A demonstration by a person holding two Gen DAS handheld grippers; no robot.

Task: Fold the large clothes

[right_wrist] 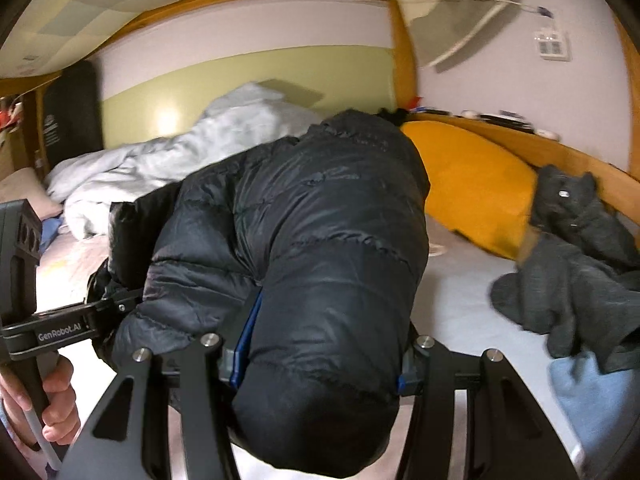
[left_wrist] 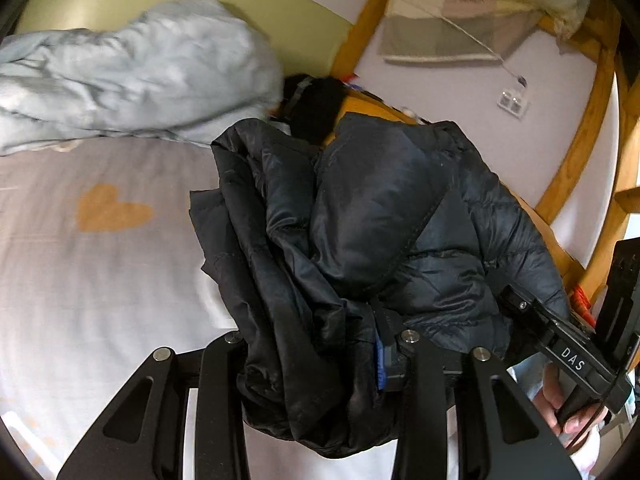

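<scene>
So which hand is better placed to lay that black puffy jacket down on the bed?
Neither clearly: left fingers and right fingers both clamp the black jacket. The left, probably; bare sheet lies beside it.

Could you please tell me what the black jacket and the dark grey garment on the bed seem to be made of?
Jacket: apparently thin synthetic shell over soft filling; slight sheen and stitched, puffy channels.
Grey garment: likely knit or fleece; matte, soft-looking surface, though motion blur leaves this uncertain.

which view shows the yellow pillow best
The right wrist view: the yellow pillow lies in plain sight against the wooden bed frame. In the left wrist view the black puffer jacket hides nearly all of it.
</scene>
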